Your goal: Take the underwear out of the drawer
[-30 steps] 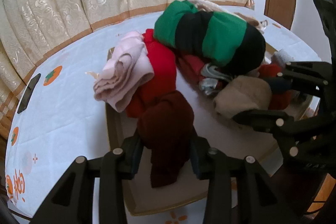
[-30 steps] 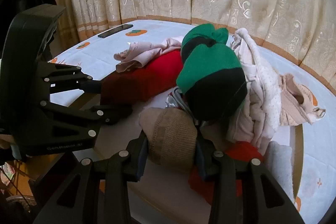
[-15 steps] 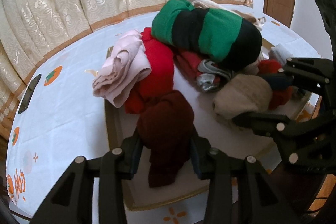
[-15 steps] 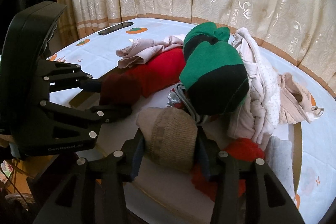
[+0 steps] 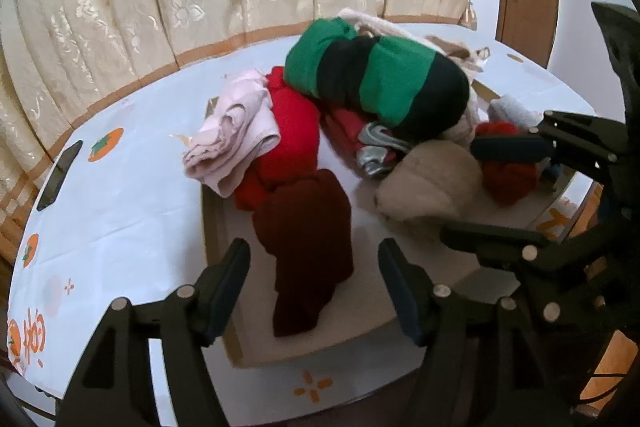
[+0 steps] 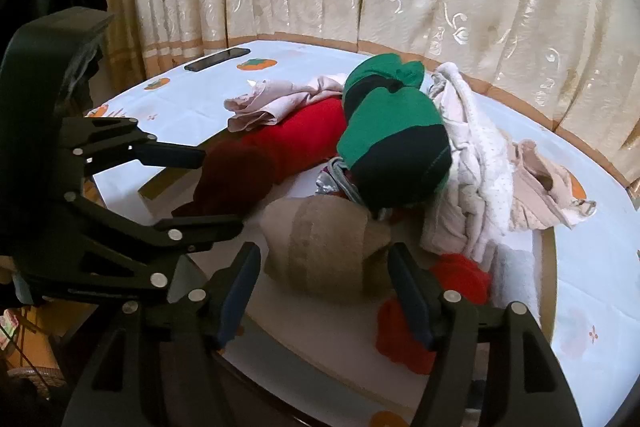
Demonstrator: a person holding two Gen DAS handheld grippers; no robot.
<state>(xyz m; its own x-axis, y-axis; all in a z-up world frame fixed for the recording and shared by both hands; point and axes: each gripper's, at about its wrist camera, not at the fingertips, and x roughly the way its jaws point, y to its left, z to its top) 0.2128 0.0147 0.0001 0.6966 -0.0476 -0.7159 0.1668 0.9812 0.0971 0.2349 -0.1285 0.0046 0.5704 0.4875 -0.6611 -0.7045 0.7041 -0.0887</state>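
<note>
My left hand-held gripper (image 5: 312, 283) is opening around the dark maroon folded underwear (image 5: 306, 235), pads clear of it, on the shallow beige drawer tray (image 5: 216, 227). Beside the maroon piece, my right hand-held gripper (image 6: 324, 283) opens around the tan knitted bundle (image 6: 320, 247).

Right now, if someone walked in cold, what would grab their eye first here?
The fat green-and-black striped fabric roll topping the clothes pile at the back of the shallow tray. Next, the bright red folded garment left of it, under pale pink cloth. Nearer, each opening gripper brackets a bundle without pressing: left the dark maroon one, right the beige knitted one.
</note>
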